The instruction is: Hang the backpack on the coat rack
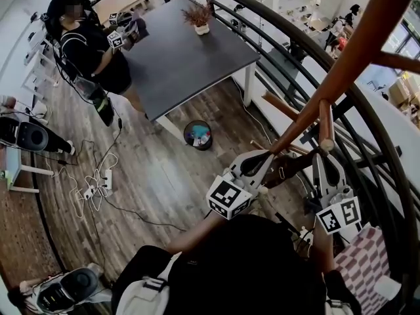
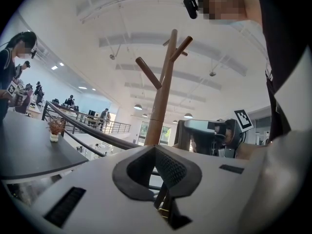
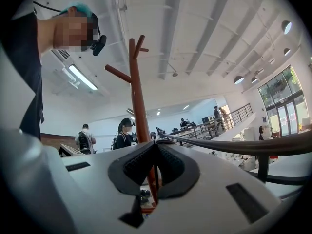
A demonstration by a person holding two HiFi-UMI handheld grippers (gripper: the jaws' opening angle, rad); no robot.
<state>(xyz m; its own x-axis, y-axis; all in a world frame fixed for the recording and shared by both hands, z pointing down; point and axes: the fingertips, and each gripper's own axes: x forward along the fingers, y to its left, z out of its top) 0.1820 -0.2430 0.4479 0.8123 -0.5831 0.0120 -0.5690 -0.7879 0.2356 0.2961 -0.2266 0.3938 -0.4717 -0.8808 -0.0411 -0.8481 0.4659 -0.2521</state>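
The wooden coat rack (image 1: 341, 77) rises from the right, with a peg (image 1: 326, 128) just above my grippers. My left gripper (image 1: 261, 161) and right gripper (image 1: 321, 157) are raised close to the pole. Both are shut on a dark backpack strap (image 1: 292, 165) stretched between them. The black backpack (image 1: 243, 268) hangs below them against my body. In the left gripper view the rack (image 2: 163, 96) stands straight ahead beyond the closed left gripper (image 2: 157, 152). The right gripper view shows the rack (image 3: 138, 96) behind the shut right gripper (image 3: 156, 147), with strap hanging under the jaws.
A curved dark railing (image 1: 308, 58) runs behind the rack. A dark table (image 1: 184, 58) carries a potted plant (image 1: 199, 17), and a person (image 1: 92, 51) stands at its left end. A round bin (image 1: 197, 135) and cables (image 1: 95, 182) lie on the wooden floor.
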